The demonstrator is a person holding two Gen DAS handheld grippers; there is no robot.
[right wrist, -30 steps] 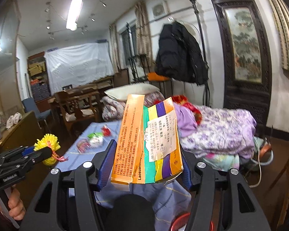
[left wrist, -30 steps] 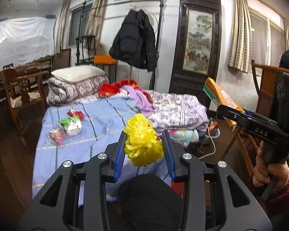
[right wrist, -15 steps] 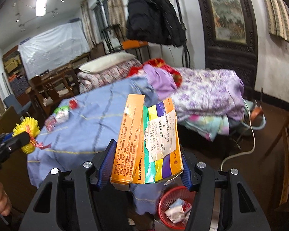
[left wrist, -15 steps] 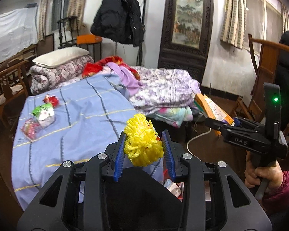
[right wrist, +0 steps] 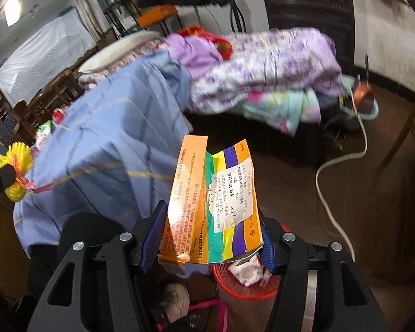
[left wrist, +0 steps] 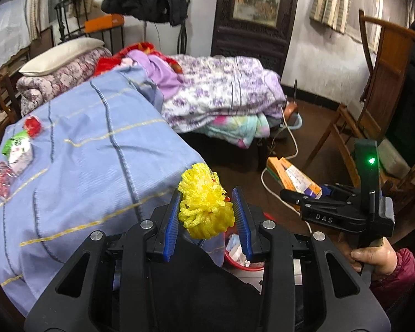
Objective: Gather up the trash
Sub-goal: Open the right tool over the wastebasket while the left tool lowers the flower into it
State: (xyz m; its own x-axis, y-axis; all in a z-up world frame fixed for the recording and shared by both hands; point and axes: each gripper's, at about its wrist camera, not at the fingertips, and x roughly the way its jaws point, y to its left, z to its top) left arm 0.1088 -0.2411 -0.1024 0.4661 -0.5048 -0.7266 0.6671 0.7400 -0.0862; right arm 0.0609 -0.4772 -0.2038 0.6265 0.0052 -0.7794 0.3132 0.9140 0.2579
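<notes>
Left gripper point(left wrist: 206, 210): jaws set narrow, pads pressed on the yellow foam net point(left wrist: 204, 202); grip unchanged from a second ago.
Right gripper point(right wrist: 207, 238): jaws about half open, clamped on the flattened medicine box point(right wrist: 211, 207), which stands upright between the pads; also unchanged.
Change of view: both cameras have tipped from looking across the room to looking down past the foot of the bed point(left wrist: 96, 152); the ceiling lights have left the frame.
Red basket point(right wrist: 243, 285): newly in sight on the floor, below and just behind the box; crumpled paper lies in it.
Meaning for the task: both loads are probably on their way down to the basket; release not yet made.
Remaining trash: three wrappers point(left wrist: 16, 152) on the blue sheet, well apart from both grippers.
Uncertainty: motion blur hides how close the box edge is to the basket rim.
</notes>
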